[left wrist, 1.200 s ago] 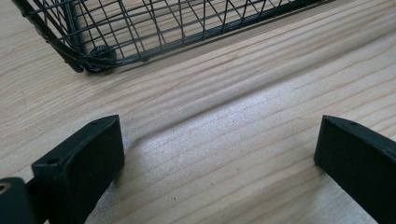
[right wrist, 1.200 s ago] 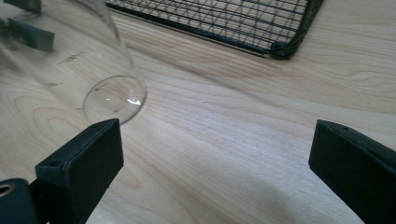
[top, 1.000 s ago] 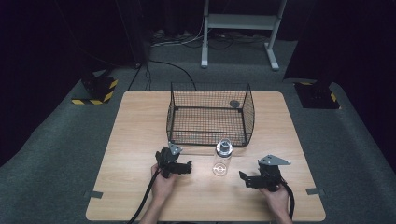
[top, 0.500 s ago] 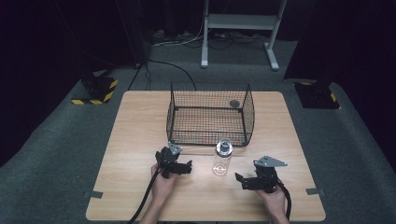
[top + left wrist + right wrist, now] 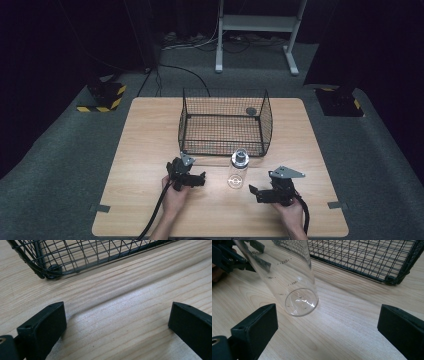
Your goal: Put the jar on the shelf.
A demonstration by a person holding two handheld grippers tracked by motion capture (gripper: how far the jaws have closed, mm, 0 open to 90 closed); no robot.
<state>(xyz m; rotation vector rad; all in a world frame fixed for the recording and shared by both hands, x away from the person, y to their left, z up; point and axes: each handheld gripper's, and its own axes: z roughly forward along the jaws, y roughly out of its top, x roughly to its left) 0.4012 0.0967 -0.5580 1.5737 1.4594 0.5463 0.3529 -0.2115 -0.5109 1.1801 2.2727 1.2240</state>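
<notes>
A clear plastic bottle (image 5: 238, 170) with printed measure marks stands upright on the wooden table (image 5: 145, 150), just in front of a black wire basket (image 5: 225, 122). My right gripper (image 5: 254, 192) is open at the bottle's right, low over the table and pointing left at it. In the right gripper view the bottle (image 5: 292, 277) stands ahead and left of centre, beyond the wide-apart jaws. My left gripper (image 5: 200, 179) is open at the bottle's left, with bare wood between its jaws. The left gripper view shows the basket's corner (image 5: 53, 270) ahead.
A small dark round object (image 5: 251, 111) lies in the basket's back right corner. Grey carpet surrounds the table. A white stand's legs (image 5: 255, 22) and cables lie beyond. Yellow-black striped blocks (image 5: 102, 95) sit off the table's far left corner.
My right gripper has shifted left and toward the bottle. The left gripper and the bottle have stayed where they were.
</notes>
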